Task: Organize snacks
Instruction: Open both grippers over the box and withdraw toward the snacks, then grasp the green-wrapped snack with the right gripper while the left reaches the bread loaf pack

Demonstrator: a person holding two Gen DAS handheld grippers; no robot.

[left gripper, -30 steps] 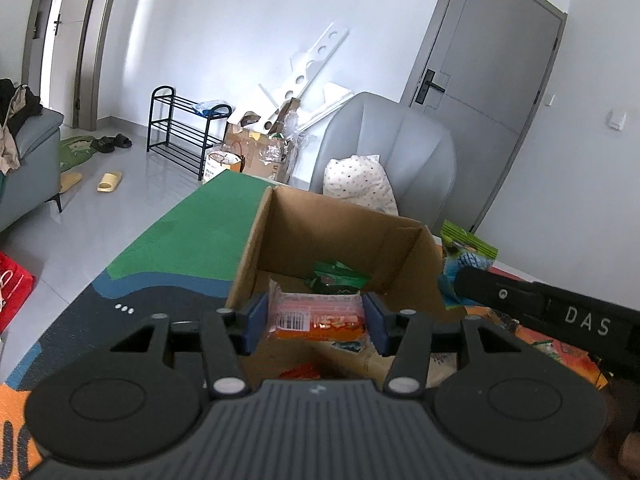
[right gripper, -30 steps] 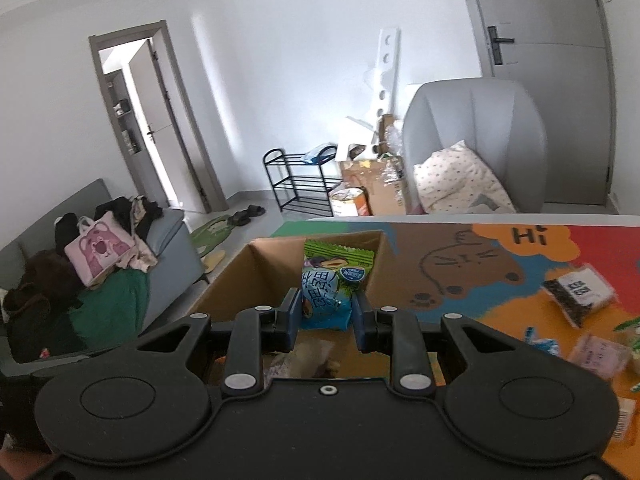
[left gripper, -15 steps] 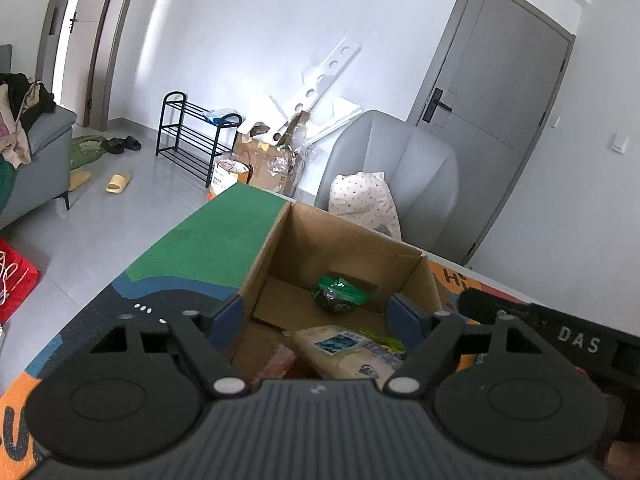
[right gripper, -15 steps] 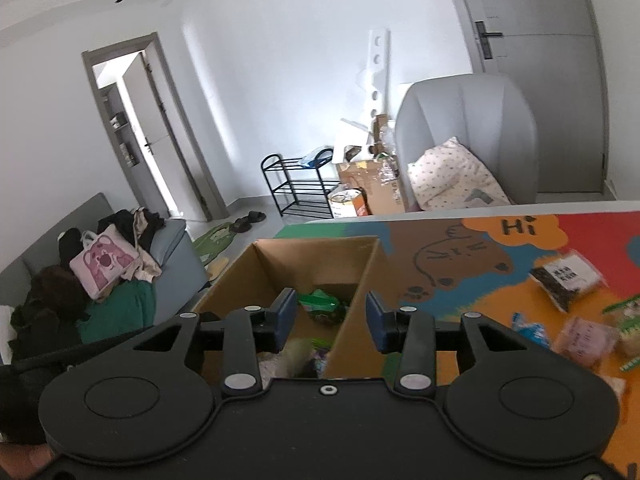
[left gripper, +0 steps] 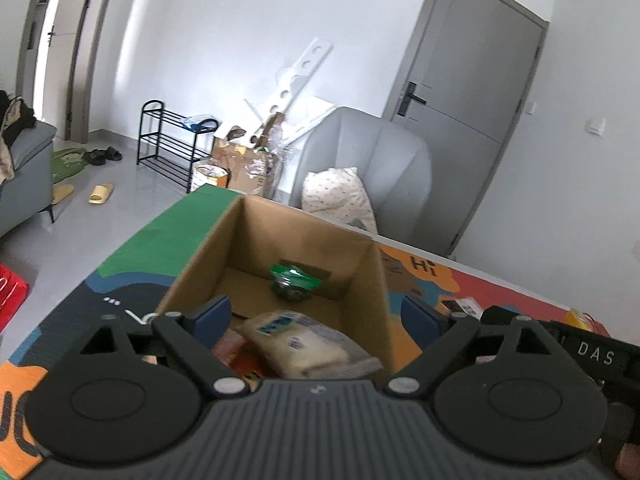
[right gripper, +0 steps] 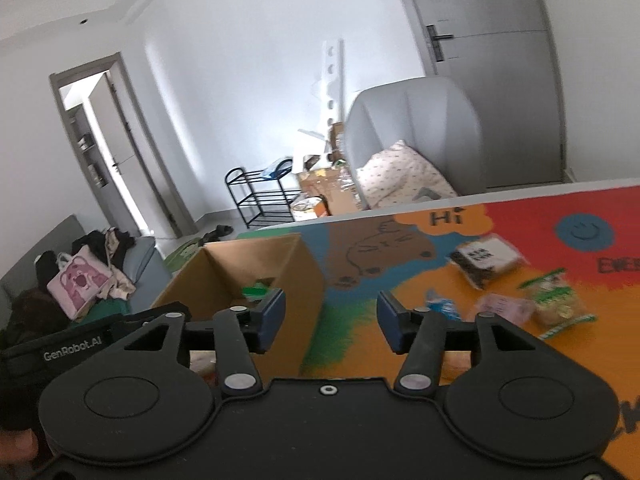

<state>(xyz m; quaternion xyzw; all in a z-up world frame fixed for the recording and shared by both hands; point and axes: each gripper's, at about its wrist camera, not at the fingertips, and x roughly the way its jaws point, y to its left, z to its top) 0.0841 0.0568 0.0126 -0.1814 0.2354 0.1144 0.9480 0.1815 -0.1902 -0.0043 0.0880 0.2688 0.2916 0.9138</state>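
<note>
Both tongs, left [left gripper: 316, 318] and right [right gripper: 331, 316], have let go above the cardboard box [left gripper: 280, 240] on the colourful mat [right gripper: 520, 216].

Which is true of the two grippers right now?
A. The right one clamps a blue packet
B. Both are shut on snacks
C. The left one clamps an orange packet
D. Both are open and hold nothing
D: the left gripper and the right gripper both show wide gaps with nothing between their fingers, beside the cardboard box.
</note>
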